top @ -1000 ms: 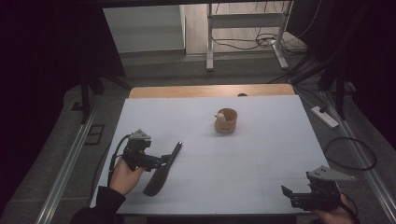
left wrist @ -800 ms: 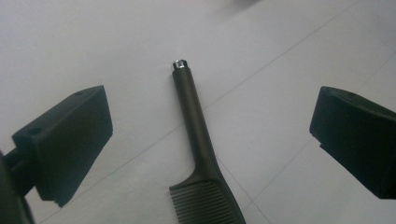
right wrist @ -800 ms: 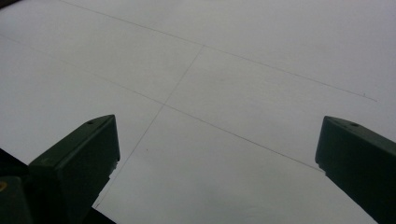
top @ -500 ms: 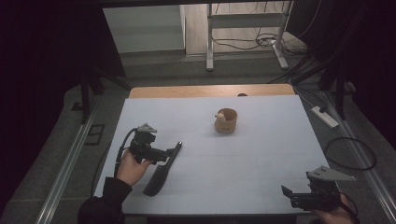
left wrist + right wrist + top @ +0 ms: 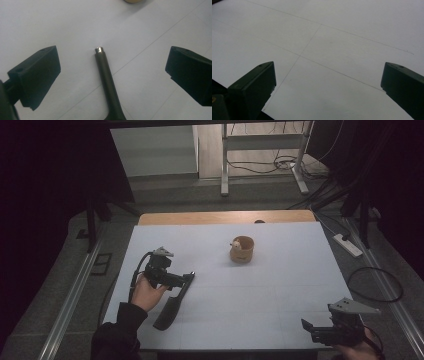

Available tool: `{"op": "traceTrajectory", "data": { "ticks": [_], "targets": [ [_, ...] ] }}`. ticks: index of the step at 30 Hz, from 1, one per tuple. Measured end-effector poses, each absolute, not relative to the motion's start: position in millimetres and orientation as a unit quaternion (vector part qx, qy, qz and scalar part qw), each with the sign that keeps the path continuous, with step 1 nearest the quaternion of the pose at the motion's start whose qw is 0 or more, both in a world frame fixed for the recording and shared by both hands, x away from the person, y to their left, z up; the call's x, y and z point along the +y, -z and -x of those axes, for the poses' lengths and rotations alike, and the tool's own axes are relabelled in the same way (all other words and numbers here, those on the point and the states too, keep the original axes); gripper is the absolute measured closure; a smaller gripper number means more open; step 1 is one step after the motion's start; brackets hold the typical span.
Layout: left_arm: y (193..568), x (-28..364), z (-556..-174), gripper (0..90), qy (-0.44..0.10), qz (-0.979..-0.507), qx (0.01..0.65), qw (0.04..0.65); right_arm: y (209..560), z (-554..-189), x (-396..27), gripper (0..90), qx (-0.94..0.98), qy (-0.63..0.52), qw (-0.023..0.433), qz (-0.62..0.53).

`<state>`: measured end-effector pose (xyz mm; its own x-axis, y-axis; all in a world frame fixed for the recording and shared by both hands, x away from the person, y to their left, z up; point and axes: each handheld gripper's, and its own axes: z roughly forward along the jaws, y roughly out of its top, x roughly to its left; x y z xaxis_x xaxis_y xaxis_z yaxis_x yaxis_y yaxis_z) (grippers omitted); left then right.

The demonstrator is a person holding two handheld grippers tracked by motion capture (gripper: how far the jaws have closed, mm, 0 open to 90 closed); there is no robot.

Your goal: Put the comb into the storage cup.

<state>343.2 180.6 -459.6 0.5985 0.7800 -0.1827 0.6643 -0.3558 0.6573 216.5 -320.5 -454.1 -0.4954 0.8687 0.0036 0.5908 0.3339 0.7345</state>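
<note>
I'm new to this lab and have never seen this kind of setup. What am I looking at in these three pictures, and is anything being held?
There is no robot here: a person at a white table holds a hand tool with a two-jaw claw in each hand. One picture comes from a camera above, looking down on the table. The other two come from small cameras riding on the tools, looking out between their black jaws.

On the table lie a black spatula, seen from above, and farther back a small wooden cup with something pale in it.

The left claw hovers over the spatula's handle; in its own view the jaws stand wide apart on either side of the handle, not touching it. The right claw waits near the front edge, also open, above bare table. Nothing is held.
</note>
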Motion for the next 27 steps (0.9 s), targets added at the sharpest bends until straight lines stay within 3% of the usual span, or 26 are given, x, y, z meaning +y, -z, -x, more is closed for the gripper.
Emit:
{"op": "traceTrajectory", "data": {
  "ticks": [27],
  "targets": [
    [467.6,166.4,-373.9,0.9,-0.07,-0.823,0.437,0.357,454.5,-216.7,-320.2,0.1,0.793,-0.346,0.198,-0.46]
  ]
}}
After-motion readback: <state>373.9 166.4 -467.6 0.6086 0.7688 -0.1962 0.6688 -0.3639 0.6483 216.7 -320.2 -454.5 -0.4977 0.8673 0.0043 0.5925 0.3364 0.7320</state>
